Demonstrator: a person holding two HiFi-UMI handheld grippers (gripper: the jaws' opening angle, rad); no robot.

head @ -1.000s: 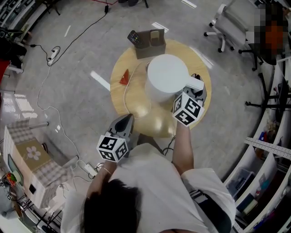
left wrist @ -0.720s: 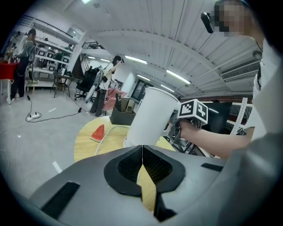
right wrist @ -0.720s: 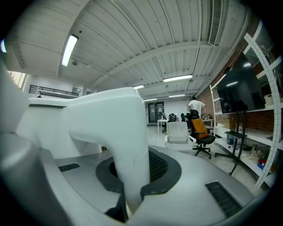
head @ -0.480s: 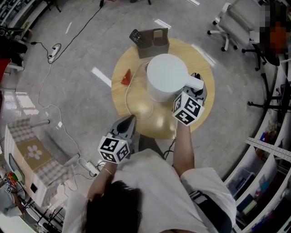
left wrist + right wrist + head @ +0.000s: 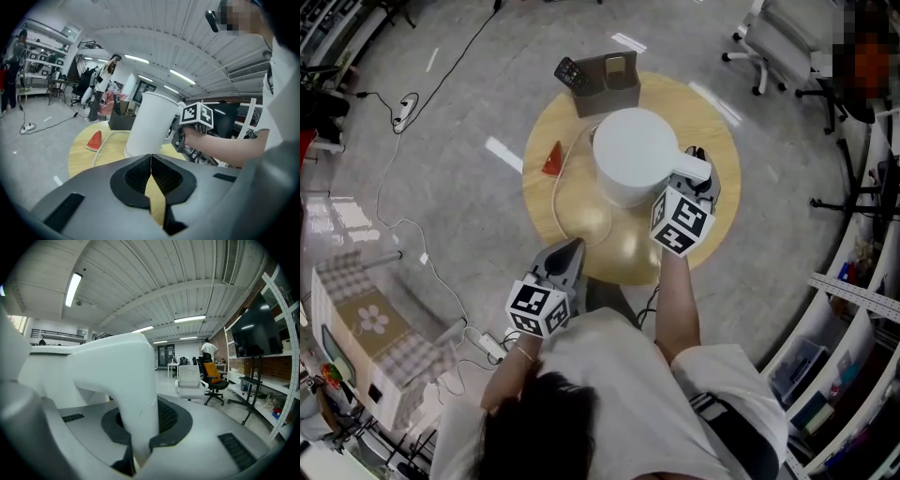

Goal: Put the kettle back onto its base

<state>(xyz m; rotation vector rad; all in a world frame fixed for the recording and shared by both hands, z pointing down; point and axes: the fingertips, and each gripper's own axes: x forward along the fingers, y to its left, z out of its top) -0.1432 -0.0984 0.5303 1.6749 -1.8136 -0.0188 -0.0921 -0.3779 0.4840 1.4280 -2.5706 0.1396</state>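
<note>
Right gripper (image 5: 140, 439) clamped on the kettle handle (image 5: 124, 380), kettle (image 5: 636, 155) over the middle of the round table (image 5: 717, 220).
Gripping only the handle, off to one side, lets the body tilt, so it may meet its base askew and rock off; the base is hidden under the body, so alignment is blind. The white cord (image 5: 557, 192) curling beside the kettle could get trapped underneath. Left gripper (image 5: 151, 164), jaws together and empty, hangs at the near table edge, offering no steadying.
</note>
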